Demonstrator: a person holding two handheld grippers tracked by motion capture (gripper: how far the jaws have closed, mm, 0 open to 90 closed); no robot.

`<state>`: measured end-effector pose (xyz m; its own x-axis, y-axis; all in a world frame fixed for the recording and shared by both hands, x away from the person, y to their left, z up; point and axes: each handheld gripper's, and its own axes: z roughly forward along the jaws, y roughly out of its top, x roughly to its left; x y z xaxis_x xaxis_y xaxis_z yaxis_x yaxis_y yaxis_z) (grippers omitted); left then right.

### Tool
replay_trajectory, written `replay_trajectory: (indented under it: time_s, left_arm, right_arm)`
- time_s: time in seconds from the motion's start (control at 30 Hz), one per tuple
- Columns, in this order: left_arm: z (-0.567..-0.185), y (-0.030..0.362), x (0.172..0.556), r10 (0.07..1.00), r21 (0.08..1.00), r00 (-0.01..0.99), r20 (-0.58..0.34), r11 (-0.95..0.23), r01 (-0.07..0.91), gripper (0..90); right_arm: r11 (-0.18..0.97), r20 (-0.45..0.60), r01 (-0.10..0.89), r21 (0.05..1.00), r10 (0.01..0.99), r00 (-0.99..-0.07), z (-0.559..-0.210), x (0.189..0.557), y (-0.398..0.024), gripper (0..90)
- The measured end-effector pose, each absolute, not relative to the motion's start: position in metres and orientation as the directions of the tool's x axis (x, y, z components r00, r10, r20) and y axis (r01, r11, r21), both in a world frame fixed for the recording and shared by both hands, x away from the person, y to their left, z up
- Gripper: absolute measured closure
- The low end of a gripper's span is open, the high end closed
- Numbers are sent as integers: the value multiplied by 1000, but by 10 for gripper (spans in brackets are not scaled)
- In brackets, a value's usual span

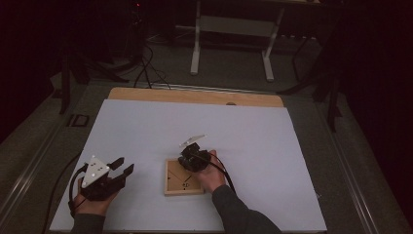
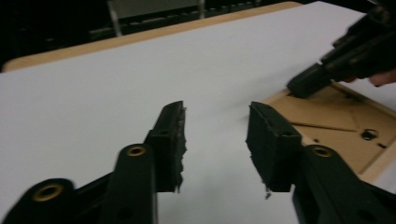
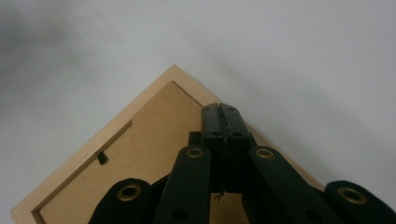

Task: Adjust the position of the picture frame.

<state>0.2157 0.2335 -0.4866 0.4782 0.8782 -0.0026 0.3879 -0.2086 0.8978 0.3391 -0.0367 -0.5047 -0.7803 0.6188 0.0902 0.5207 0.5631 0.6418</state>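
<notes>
We have a small wooden picture frame (image 1: 182,179) lying face down on the white tabletop (image 1: 146,131), near the front edge and a little right of the middle, its brown backing board (image 3: 154,140) turned up so that the fittings on the back can be reached. The frame acts as a shallow tray here: its raised light-wood rim surrounds the backing board, and on that board we see a thin stand flap, a small metal hanger ring (image 2: 369,134) and a dark turn clip (image 3: 102,158) by the rim; nothing loose lies in it. Our right claw (image 3: 223,112) has its jaws pressed together with nothing between them, the tips down over the far part of the backing board near the rim, which we judge suits prodding or pushing a clip or the board rather than gripping; whether the tips actually touch the board we cannot tell. Our left claw (image 1: 122,165) waits well apart to the left, above bare tabletop, its jaws partly spread and holding nothing, angled toward the frame, probably ready to steady it. Beyond the white sheet a strip of the wooden tabletop edge (image 1: 195,96) shows at the far side.
</notes>
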Motion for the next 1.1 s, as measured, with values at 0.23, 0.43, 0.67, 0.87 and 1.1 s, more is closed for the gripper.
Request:
replay_trajectory:
  time_s: [0.23,0.43,0.67,0.87,1.1]
  left_arm:
    - [-491,222,215,849,893,527,-28,-215,394,758]
    - [-499,210,218,810,872,581,-83,-223,435,899]
    - [-512,183,219,748,825,661,-54,-339,451,900]
    - [-526,165,218,695,767,718,-23,-448,459,900]
    - [-529,155,214,664,746,748,4,-500,440,900]
  right_arm:
    - [493,87,544,679,682,-726,-495,338,-75,898]
    - [461,85,573,678,725,-684,-499,336,-107,897]
    - [474,95,591,653,723,-685,-507,330,-110,897]
    - [466,118,620,630,732,-671,-515,335,-105,897]
    - [466,126,644,607,744,-657,-520,340,-103,898]
